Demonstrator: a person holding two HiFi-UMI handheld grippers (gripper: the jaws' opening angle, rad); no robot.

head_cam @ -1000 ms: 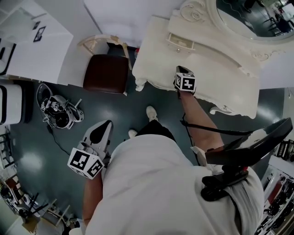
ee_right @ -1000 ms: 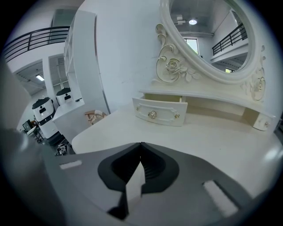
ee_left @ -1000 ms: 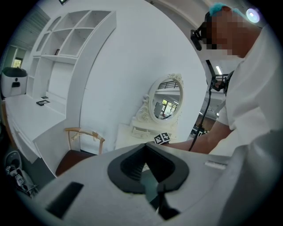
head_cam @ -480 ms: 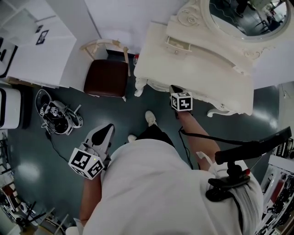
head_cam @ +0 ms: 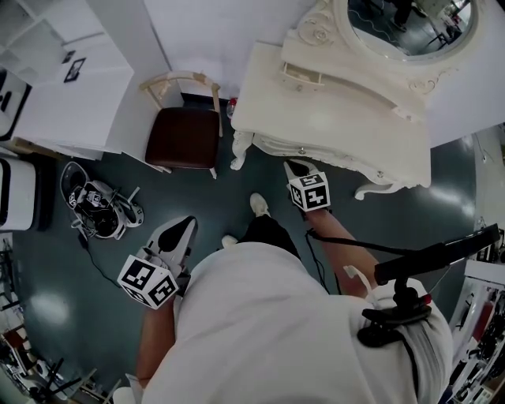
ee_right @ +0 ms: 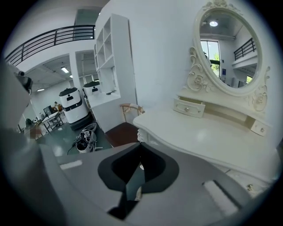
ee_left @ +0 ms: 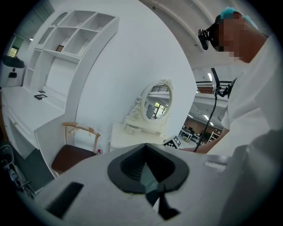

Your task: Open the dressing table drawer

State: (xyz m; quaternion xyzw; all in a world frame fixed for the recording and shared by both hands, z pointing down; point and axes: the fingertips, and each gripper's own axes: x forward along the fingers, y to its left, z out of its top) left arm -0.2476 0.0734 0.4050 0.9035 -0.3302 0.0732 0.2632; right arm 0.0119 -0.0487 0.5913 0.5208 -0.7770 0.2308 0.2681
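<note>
The cream dressing table (head_cam: 331, 118) with its oval mirror (head_cam: 410, 24) stands at the upper right. Its front drawer (head_cam: 339, 162) carries two small knobs and sits flush with the table front. My right gripper (head_cam: 295, 167) hangs over the floor just in front of the left knob (head_cam: 300, 150), a little apart from it, shut with nothing between its jaws. In the right gripper view the table top (ee_right: 212, 137) fills the right side behind the right gripper (ee_right: 138, 170). My left gripper (head_cam: 185, 223) is held low at the left over the floor, shut and empty.
A wooden chair with a brown seat (head_cam: 183, 134) stands left of the table against the wall. A white shelf unit (head_cam: 71, 87) fills the upper left. A small machine with cables (head_cam: 99, 197) lies on the dark floor. The person's shoes (head_cam: 259, 203) are below the table.
The right gripper has drawn back from the table's front edge toward the person. The left gripper stays in much the same place in the view.
</note>
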